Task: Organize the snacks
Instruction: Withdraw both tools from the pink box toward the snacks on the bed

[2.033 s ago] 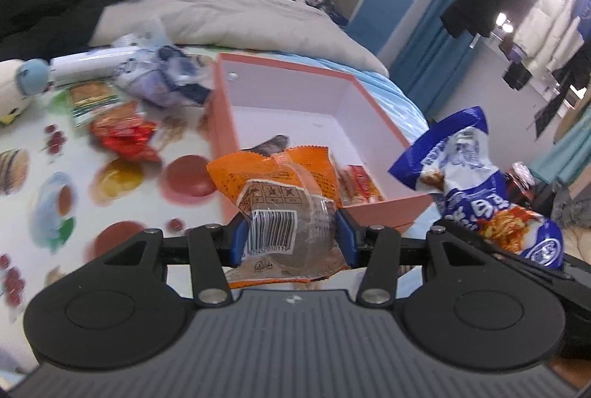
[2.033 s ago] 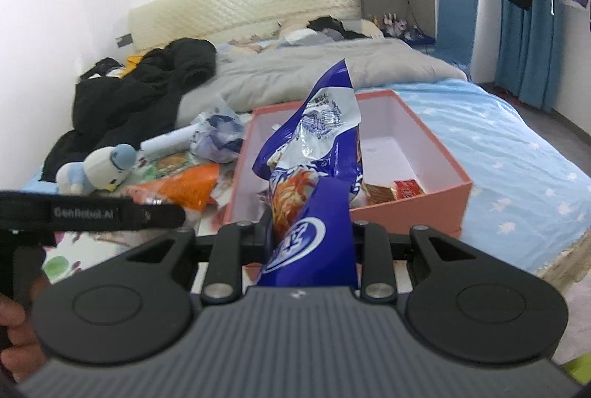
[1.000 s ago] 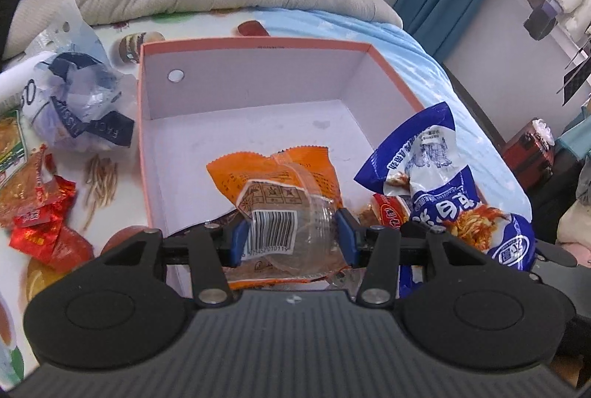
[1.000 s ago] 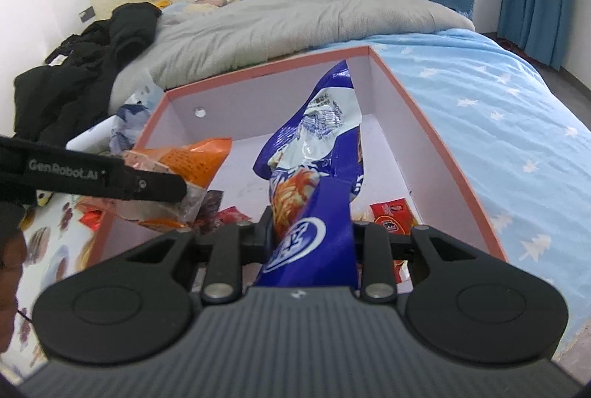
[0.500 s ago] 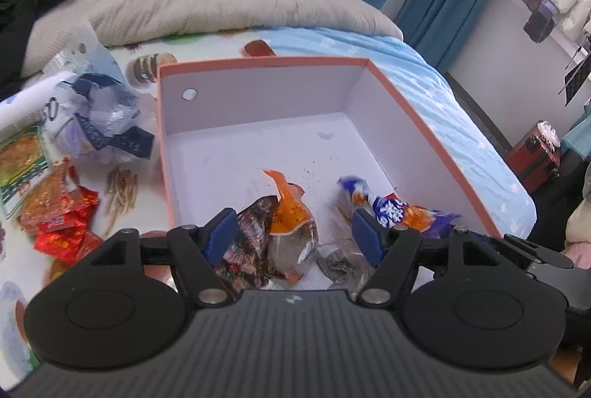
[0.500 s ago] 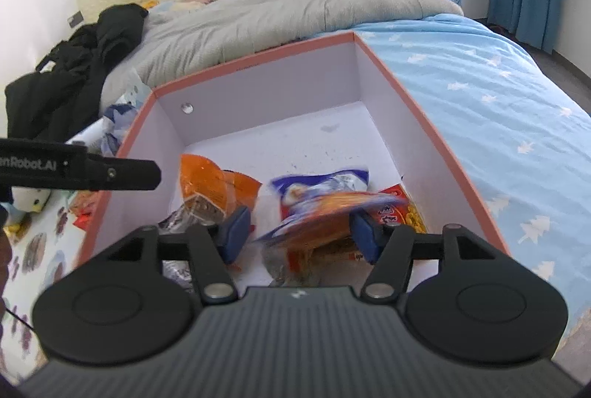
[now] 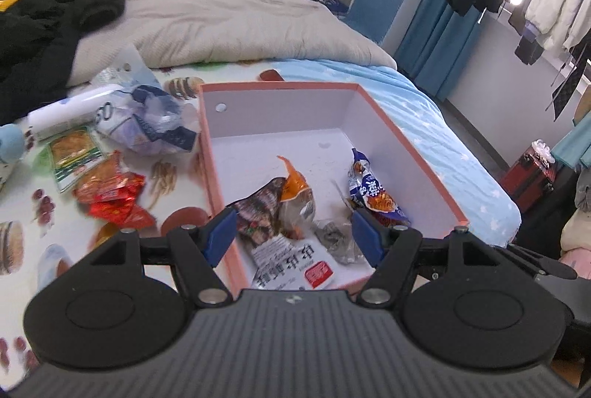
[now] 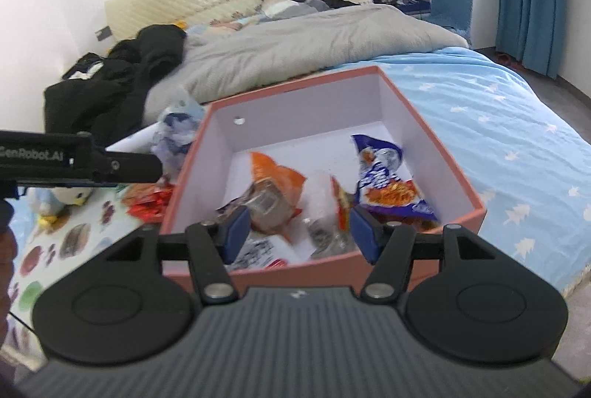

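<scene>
both grippers, left gripper [image 7: 291,231] and right gripper [image 8: 297,230], gape wide and empty; their 2 packets, orange packet [image 7: 295,198] and blue packet [image 8: 388,183], lie dropped inside the pink box [image 8: 458,183] for sorting.

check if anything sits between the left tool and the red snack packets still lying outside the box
Nothing visible does. The left tool is open and empty over the box's near left wall; the red snack packets lie uncovered on the printed cloth left of it.
</scene>
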A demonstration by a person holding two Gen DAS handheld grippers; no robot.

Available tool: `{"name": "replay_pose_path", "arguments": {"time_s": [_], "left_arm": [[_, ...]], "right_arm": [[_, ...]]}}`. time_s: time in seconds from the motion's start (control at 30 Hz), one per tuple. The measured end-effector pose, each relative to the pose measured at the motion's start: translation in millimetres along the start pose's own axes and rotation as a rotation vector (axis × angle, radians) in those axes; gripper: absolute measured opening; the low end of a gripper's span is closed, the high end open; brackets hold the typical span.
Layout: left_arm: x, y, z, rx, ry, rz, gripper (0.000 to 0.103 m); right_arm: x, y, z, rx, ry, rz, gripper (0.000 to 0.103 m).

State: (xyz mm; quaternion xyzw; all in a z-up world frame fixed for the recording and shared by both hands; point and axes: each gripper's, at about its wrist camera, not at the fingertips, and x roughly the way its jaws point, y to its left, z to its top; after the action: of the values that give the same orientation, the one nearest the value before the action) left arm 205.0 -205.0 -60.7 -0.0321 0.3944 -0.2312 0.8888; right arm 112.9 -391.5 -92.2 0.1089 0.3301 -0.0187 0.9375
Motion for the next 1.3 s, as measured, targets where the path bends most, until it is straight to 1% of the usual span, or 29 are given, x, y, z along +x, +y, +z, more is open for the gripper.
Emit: {"name": "replay_pose_path", "arguments": {"time_s": [0.2,0.4,0.63,0.83,1.0,1.1,1.2,1.3], "left_arm": [[-44.0,10.5,-20.6,-0.013,-0.036,0.010,0.073],[-77.2,22.3,-36.9,-0.034,-0.058,0.031,0.073],[-108.1,34.5,-63.4,-0.070,-0.068,0.055,0.074],[-130.5,50.6,-85.5,-0.100,-0.067,0.095,0.073],[-149.5,65.5,-102.4,-0.133,-0.080,0.126,0.074],[-160.4,74.0,-114.9,-0.158,-0.079,0.140,0.074],[-170.8,83.4,-128.4,-0.172,-0.090,0.174,0.074],[-176.2,99.0,-142.3,-0.222,-0.088,0.199,0.074]], "right_arm": [[-30.9,23.5,-11.6,-0.022,-0.028,0.025,0.062],[-52.6,41.0,-20.1,-0.030,-0.047,0.049,0.062],[-66.9,57.8,-31.3,-0.031,-0.049,0.076,0.062],[-76.0,75.0,-42.9,-0.056,-0.039,0.100,0.062],[-88.3,93.4,-50.1,-0.078,-0.053,0.144,0.062],[-90.5,107.7,-56.3,-0.111,-0.044,0.164,0.062],[-92.6,121.6,-65.3,-0.128,-0.026,0.205,0.062],[-92.7,135.5,-74.8,-0.154,-0.011,0.241,0.062]]}}
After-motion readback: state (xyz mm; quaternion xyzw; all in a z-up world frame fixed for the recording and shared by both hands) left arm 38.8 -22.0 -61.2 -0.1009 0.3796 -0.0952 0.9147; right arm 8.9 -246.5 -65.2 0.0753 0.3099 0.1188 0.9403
